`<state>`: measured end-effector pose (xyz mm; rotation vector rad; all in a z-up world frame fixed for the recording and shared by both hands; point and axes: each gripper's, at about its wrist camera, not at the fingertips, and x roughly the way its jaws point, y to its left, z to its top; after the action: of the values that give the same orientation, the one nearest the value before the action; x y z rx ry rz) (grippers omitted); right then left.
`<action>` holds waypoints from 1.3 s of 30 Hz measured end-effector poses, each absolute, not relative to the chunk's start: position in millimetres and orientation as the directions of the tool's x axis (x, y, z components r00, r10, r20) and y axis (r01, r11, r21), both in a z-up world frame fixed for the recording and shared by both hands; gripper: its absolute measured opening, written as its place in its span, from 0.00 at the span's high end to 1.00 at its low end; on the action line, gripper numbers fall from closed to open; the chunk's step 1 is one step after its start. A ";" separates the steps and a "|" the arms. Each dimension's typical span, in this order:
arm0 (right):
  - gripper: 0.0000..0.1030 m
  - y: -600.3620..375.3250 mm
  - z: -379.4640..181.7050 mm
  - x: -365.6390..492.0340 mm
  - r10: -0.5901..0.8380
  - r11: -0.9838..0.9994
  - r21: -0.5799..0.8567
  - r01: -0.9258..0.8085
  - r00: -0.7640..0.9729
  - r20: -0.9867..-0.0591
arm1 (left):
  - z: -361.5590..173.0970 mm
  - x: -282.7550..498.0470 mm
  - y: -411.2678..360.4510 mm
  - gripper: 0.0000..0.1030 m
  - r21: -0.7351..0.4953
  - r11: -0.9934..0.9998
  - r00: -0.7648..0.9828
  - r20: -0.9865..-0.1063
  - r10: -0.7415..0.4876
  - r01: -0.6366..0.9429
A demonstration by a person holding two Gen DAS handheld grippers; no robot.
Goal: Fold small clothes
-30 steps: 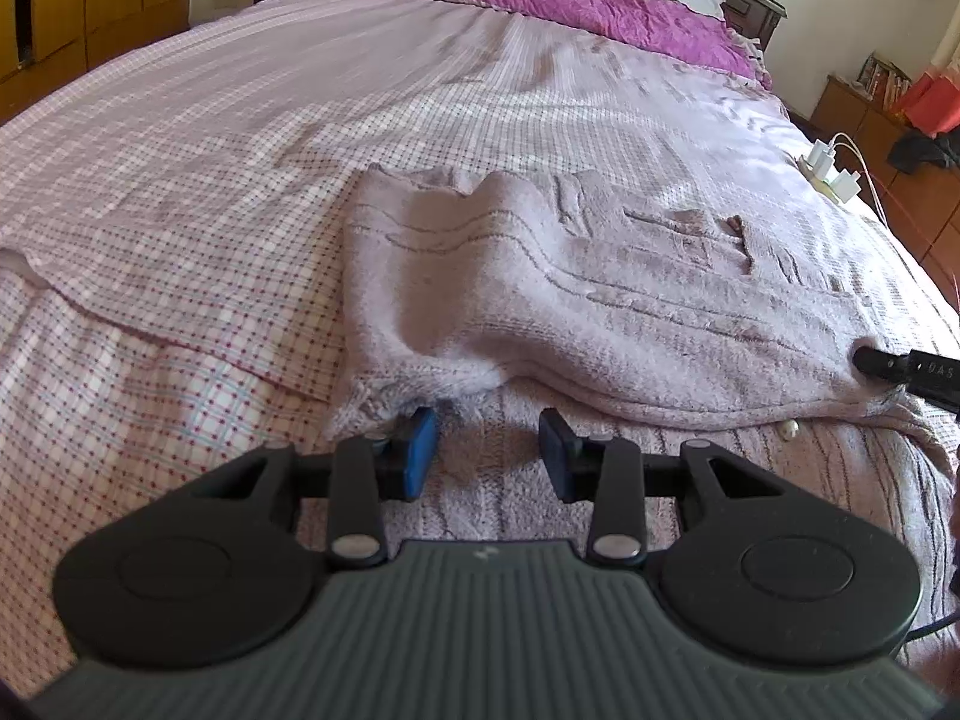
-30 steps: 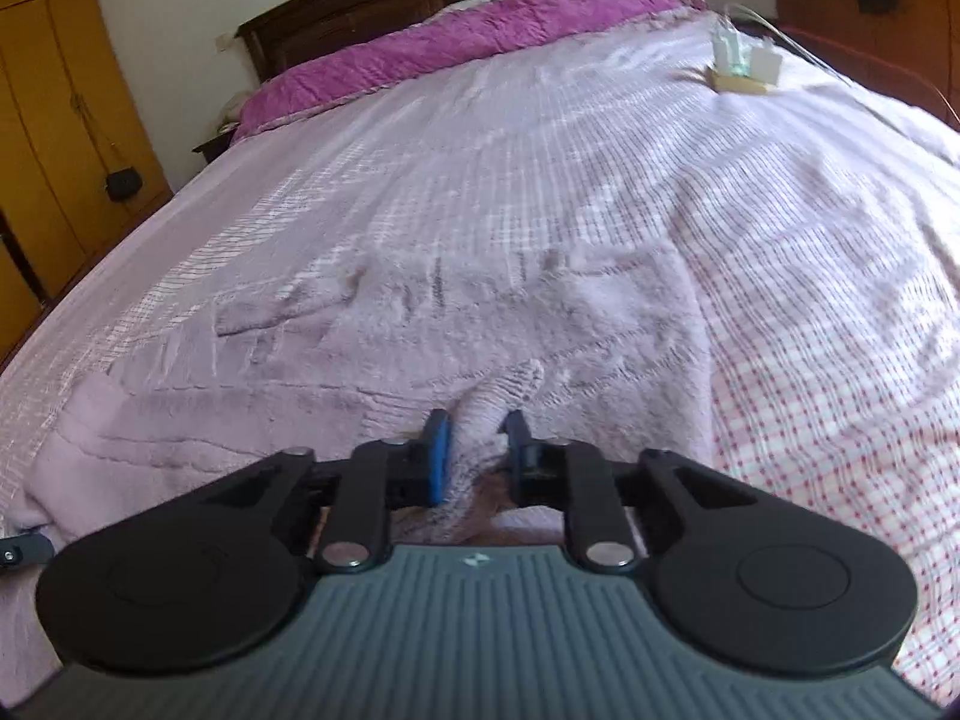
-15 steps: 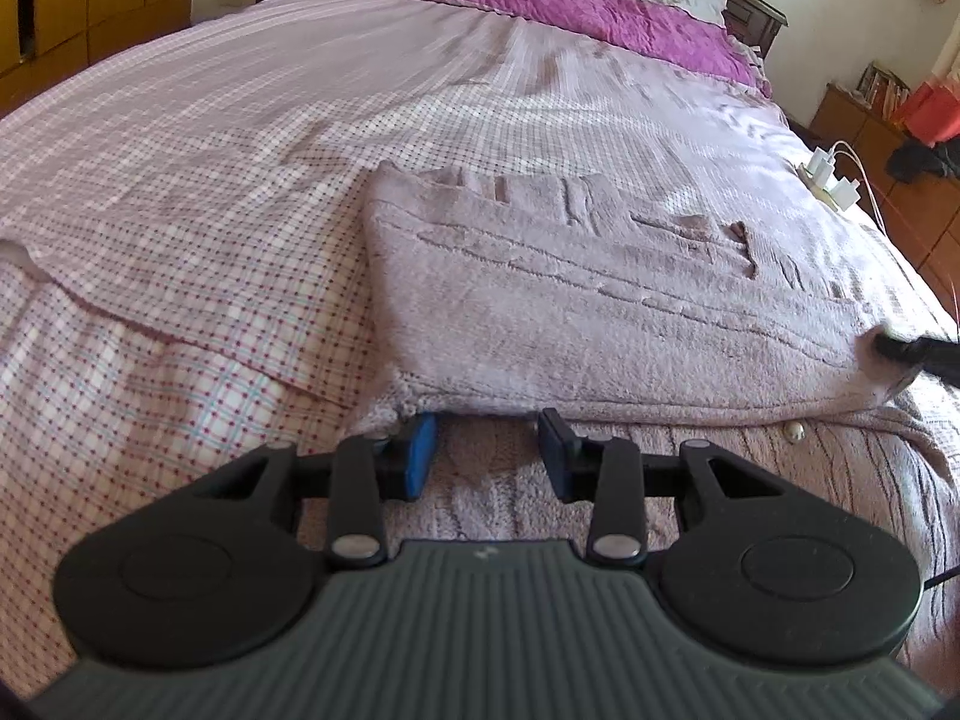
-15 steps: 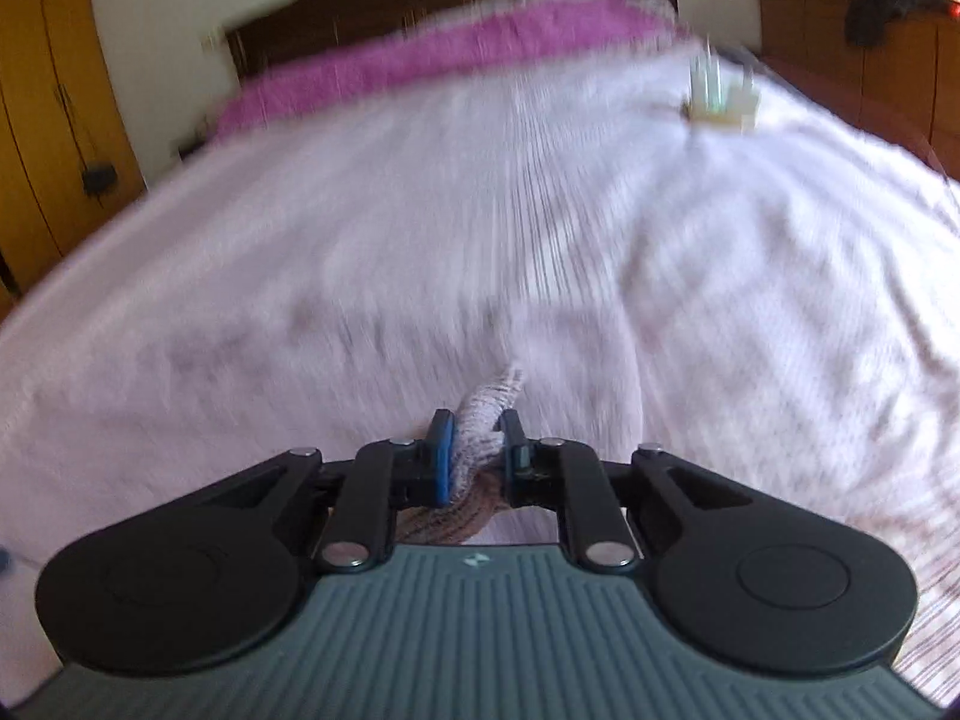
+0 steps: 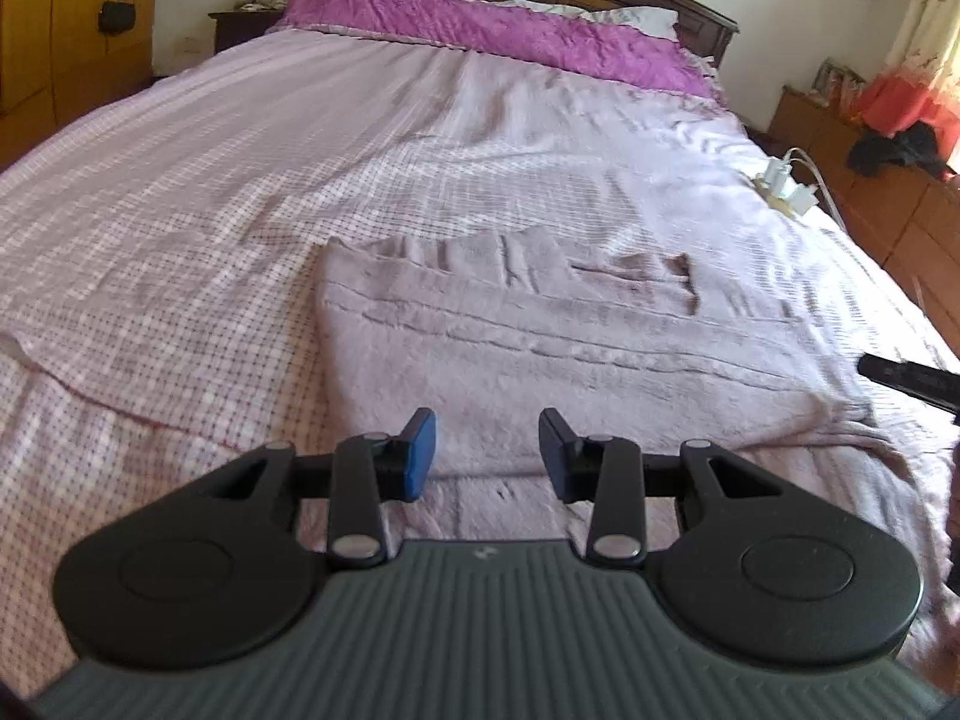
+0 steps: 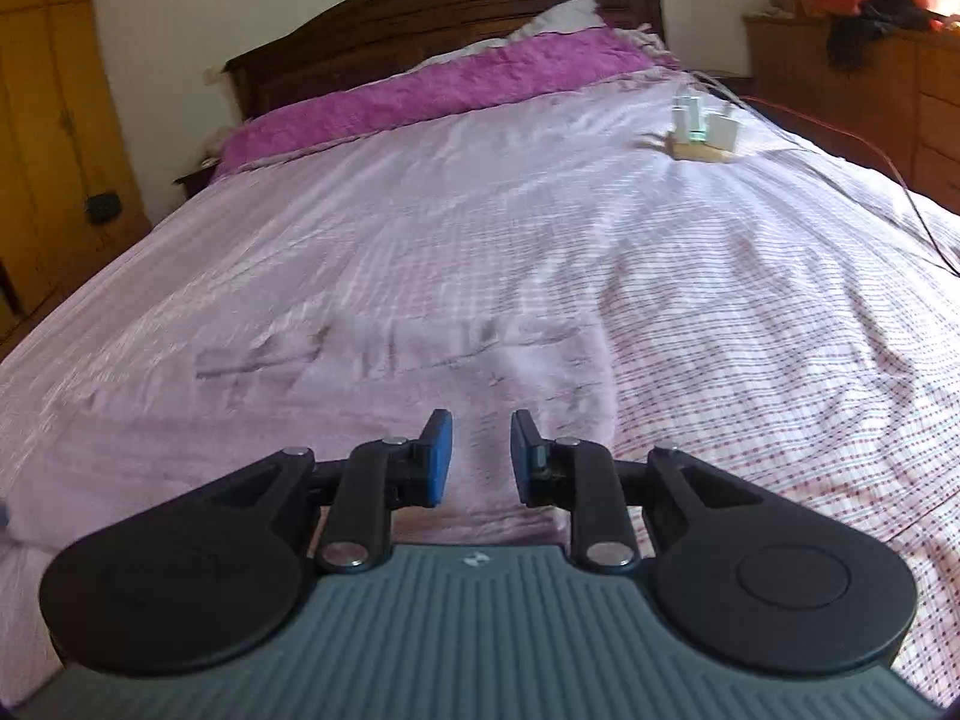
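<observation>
A pale lilac knitted garment (image 5: pixel 540 348) lies folded over on the checked bedspread (image 5: pixel 180 252), its doubled part flat and its folded edge nearest me. My left gripper (image 5: pixel 486 450) hangs just above that near edge, open, nothing between its blue pads. In the right wrist view the same garment (image 6: pixel 360 396) spreads ahead and to the left. My right gripper (image 6: pixel 480 456) hovers over its right end; its jaws are opening and nothing is between them. A black tip of the right gripper (image 5: pixel 906 378) shows at the right edge of the left wrist view.
A purple blanket (image 5: pixel 498 36) and pillow lie at the dark wooden headboard (image 6: pixel 420 18). White chargers on a power strip (image 6: pixel 702 132) with cables sit on the bed's right side. A wooden dresser (image 6: pixel 870 96) stands right, yellow wardrobe doors (image 6: pixel 42 150) left.
My right gripper held a corner of the garment, carried it and has let it go, its jaws now apart. The folded layer has settled flat. Both grippers have risen a little.
</observation>
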<state>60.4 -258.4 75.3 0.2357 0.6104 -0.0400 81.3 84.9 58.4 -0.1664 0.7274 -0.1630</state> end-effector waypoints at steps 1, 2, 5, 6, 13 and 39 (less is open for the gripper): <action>0.73 -256.5 72.5 60.2 0.036 0.974 0.203 0.101 0.815 -0.578 | 54.9 86.2 84.5 0.61 -0.199 0.977 0.732 -0.654 -0.191 0.078; 0.73 -254.9 67.9 61.2 0.037 0.975 0.199 0.101 0.808 -0.588 | 51.7 90.5 85.0 0.61 -0.192 0.979 0.729 -0.660 -0.181 0.070; 0.72 -254.6 49.2 66.8 0.044 0.972 0.205 0.112 0.775 -0.631 | 37.5 102.9 87.5 0.62 -0.175 0.984 0.708 -0.689 -0.156 0.047; 0.72 -255.0 42.7 66.8 0.048 0.973 0.206 0.105 0.778 -0.626 | 32.7 105.4 89.3 0.62 -0.178 0.983 0.701 -0.695 -0.159 0.046; 0.69 -252.0 34.6 64.1 0.031 0.970 0.211 0.118 0.803 -0.595 | 27.4 106.9 89.0 0.62 -0.162 0.985 0.706 -0.692 -0.155 0.057; 0.42 -275.1 68.9 -85.5 0.151 0.944 0.326 0.060 0.797 -0.585 | 58.0 10.2 104.8 0.61 -0.128 0.990 0.713 -0.688 -0.137 0.066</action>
<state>-85.5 -275.1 68.9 0.3402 0.6497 0.0498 10.2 104.8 58.0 -0.0964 0.7695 -0.1128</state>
